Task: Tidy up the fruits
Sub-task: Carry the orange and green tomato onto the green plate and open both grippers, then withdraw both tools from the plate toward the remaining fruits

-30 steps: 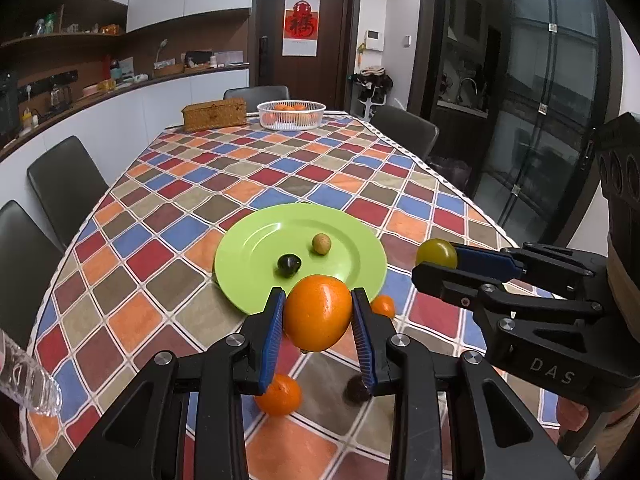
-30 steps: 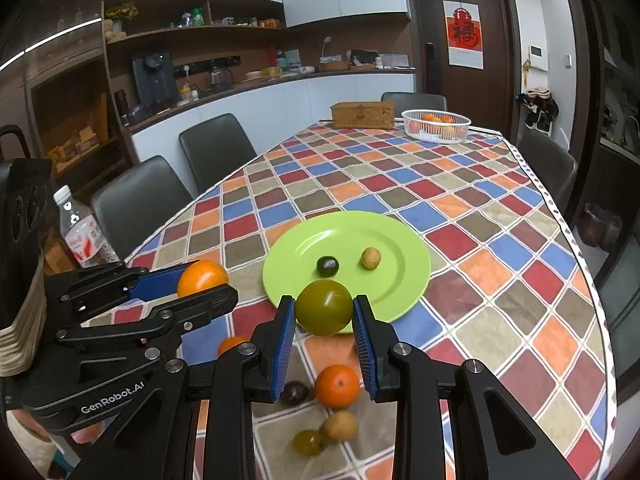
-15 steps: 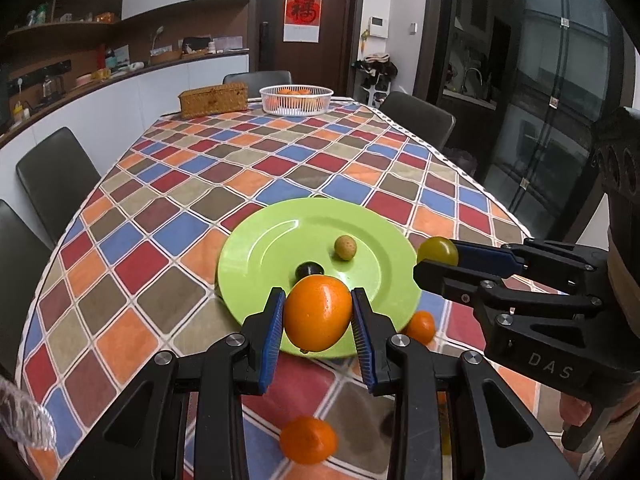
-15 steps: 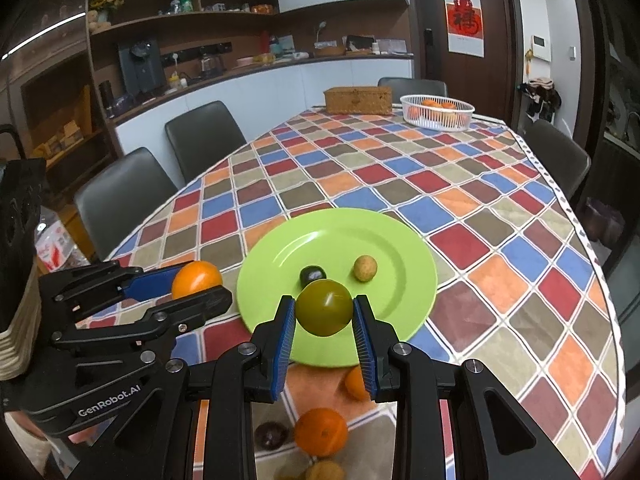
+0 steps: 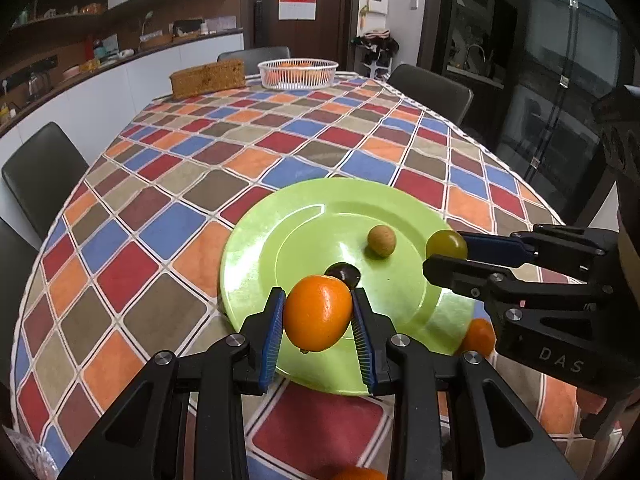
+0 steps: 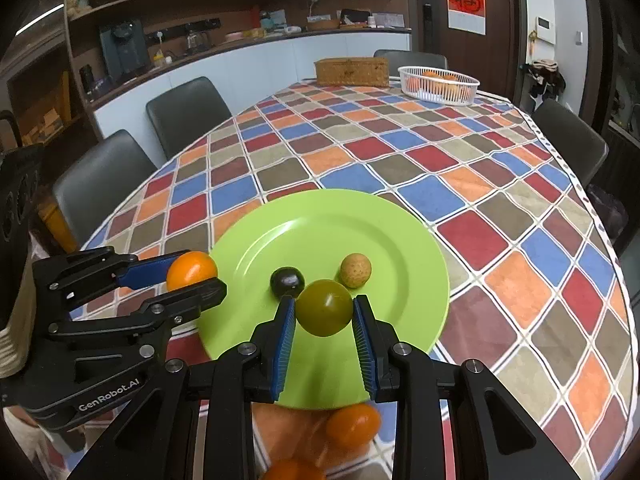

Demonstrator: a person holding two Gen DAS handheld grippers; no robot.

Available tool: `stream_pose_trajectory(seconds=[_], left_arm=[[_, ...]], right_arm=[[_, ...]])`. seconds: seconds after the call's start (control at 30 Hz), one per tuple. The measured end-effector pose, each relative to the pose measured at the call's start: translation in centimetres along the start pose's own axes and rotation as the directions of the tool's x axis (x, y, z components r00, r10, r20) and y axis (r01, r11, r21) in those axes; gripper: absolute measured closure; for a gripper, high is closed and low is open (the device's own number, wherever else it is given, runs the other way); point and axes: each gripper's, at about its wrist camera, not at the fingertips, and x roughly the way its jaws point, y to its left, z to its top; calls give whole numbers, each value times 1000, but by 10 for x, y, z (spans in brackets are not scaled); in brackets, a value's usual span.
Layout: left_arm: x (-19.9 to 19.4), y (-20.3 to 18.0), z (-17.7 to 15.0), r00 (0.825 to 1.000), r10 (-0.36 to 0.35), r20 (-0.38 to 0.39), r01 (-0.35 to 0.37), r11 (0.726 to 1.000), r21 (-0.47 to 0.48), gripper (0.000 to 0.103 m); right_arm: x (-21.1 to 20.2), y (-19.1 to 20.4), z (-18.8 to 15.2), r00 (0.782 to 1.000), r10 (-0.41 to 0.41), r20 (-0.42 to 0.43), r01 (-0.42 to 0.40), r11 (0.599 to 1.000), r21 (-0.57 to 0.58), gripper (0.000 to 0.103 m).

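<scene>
My left gripper [image 5: 318,312] is shut on an orange [image 5: 317,312] and holds it above the near rim of the green plate [image 5: 280,216]. My right gripper [image 6: 324,313] is shut on a round olive-green fruit [image 6: 325,313] above the same plate [image 6: 332,216]. A dark plum [image 6: 287,281] and a small tan fruit [image 6: 355,265] lie on the plate. The right gripper with its green fruit [image 5: 446,243] shows at the plate's right side in the left wrist view. The left gripper with its orange [image 6: 191,270] shows at the plate's left edge in the right wrist view.
Loose oranges lie on the checkered cloth near the plate's front edge [image 6: 353,421] [image 5: 478,336]. A white basket of oranges [image 6: 439,83] and a wicker box [image 6: 351,71] stand at the table's far end. Dark chairs [image 6: 186,114] line the sides.
Both grippers have moved forward and lower with their fruits, from short of the plate to over its near part. The loose fruits on the cloth have slid toward the bottom of the views.
</scene>
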Motion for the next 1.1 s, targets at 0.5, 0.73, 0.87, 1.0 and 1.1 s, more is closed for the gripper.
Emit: stream_pose_trajectory(seconds=[0.5,0.73,0.87,1.0,1.1], left_arm=[[-32,-7,-6,998,35,54,-34,999,-9,52],[-68,-20,-11,994,24,104,-22,1000,-17,49],[-90,-28,-14,991,21,134,-17,1000,-26,46],[-111,-35,-20,986,26,166,-23,999,-23,43],[-122,-40,-25,984,25,178,-21,1000,-22,42]], right_arm=[[-14,-2,-6,998,-52,33,52,999,10,63],[-51,2,-12,996,-33,82,32,999,19,62],[-74,3,-16,992,-39,122,35,999,28,55],[-96,7,-21,987,-41,153,38,999,25,55],[-112,12,-26,984,-45,174,43,999,14,55]])
